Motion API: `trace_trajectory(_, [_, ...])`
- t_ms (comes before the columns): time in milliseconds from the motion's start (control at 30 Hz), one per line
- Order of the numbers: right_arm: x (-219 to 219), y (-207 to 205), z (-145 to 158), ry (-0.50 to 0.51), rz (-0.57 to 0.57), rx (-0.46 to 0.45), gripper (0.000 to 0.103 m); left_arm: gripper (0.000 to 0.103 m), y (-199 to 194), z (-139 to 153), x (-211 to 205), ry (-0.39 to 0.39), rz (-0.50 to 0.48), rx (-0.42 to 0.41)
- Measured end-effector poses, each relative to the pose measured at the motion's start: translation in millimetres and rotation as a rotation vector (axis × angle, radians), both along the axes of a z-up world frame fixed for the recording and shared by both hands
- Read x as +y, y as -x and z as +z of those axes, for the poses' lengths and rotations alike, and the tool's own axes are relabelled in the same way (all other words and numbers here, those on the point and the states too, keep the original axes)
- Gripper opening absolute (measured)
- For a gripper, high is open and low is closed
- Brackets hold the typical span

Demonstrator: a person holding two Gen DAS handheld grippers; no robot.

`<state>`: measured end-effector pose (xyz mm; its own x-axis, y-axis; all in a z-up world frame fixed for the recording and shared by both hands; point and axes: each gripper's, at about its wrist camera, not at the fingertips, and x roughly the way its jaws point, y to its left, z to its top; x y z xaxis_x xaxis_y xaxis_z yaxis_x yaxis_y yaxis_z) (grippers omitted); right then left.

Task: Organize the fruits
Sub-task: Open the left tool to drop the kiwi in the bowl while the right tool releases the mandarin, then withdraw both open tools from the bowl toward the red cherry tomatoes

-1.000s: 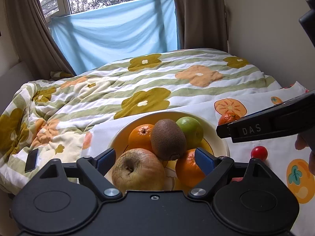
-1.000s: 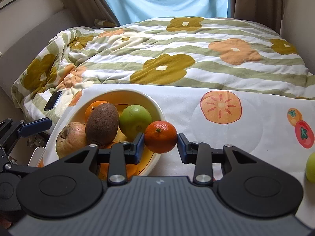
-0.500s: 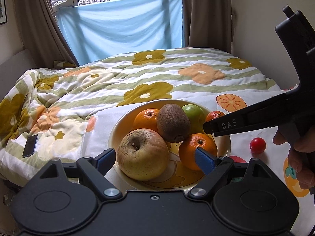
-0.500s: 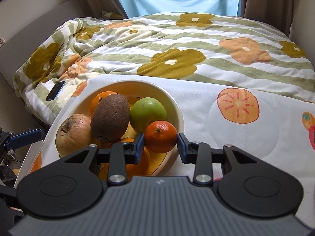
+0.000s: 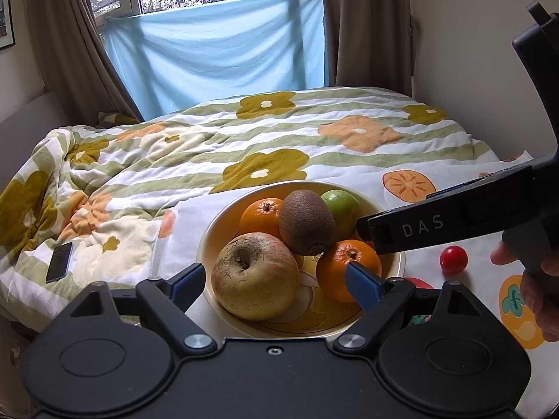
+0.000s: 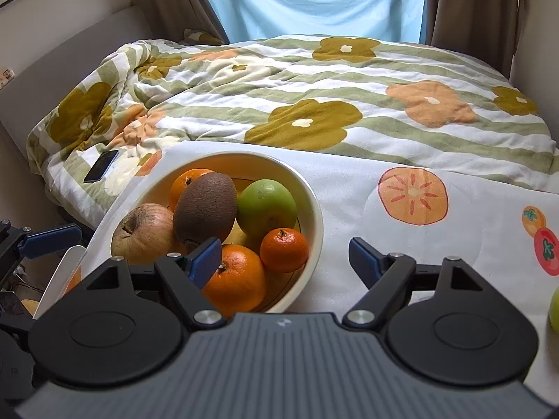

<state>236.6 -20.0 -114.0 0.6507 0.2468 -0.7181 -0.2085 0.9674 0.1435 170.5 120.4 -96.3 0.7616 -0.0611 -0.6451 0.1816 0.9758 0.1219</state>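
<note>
A cream bowl (image 6: 316, 209) (image 5: 209, 244) on a fruit-print cloth holds a brownish apple (image 5: 255, 276), a kiwi (image 6: 206, 211), a green apple (image 6: 265, 207), two oranges (image 6: 234, 279) (image 5: 260, 214) and a small mandarin (image 6: 284, 249). My right gripper (image 6: 284, 255) hangs over the bowl's right side with its jaws opening. The mandarin lies in the bowl below them, free of both pads. In the left wrist view the right gripper (image 5: 370, 234) reaches in from the right. My left gripper (image 5: 274, 279) stands open and holds nothing, just short of the bowl's near rim.
A small red fruit (image 5: 453, 259) lies on the cloth right of the bowl, and a green fruit (image 6: 553, 309) shows at the right edge. A dark phone (image 6: 101, 166) rests on the flowered quilt left of the bowl. A person's hand (image 5: 538, 279) holds the right gripper.
My right gripper carried the small mandarin left over the bowl, then opened wide and let it go; it now lies in the bowl. The left gripper stayed open and hardly moved.
</note>
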Motion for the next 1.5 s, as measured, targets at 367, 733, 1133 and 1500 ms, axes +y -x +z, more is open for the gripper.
trace_trajectory(367, [-28, 30, 34, -0.018, -0.018, -0.033, 0.103, 0.090, 24, 27, -20, 0.000, 0.024, -0.038])
trace_trajectory(733, [-83, 74, 54, -0.026, -0.045, -0.058, 0.103, 0.102, 58, 42, -59, -0.014, 0.046, -0.060])
trace_trajectory(1133, [-166, 124, 62, -0.038, -0.123, -0.066, 0.103, 0.102, 91, 54, -115, -0.006, 0.034, -0.088])
trace_trajectory(1500, [-234, 147, 37, -0.010, -0.258, -0.045, 0.103, 0.102, 91, 35, -161, 0.017, 0.036, -0.070])
